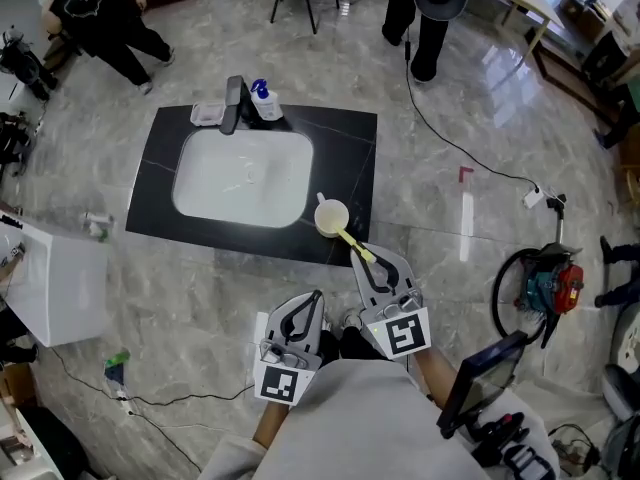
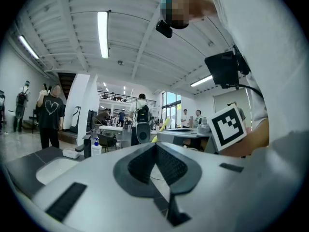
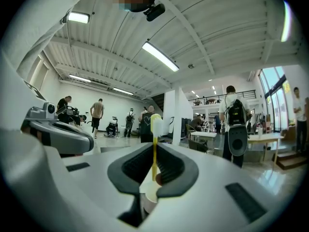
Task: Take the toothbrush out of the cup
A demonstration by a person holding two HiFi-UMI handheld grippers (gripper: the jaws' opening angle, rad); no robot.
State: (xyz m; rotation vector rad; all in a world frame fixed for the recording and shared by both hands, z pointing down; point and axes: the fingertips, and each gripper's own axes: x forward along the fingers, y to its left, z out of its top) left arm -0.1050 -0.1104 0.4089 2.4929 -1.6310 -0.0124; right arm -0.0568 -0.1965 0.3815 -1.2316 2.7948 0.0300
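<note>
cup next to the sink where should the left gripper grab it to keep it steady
Probably the round side wall of the cup, below the rim, pinched across its width and approached from its left. It sits mouth up, and the toothbrush held by the right gripper crosses its near right side.

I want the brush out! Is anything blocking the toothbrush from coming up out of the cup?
Nothing visible blocks it. The right gripper is shut on the toothbrush, with open air above the cup. The left gripper sits off to the side.
</note>
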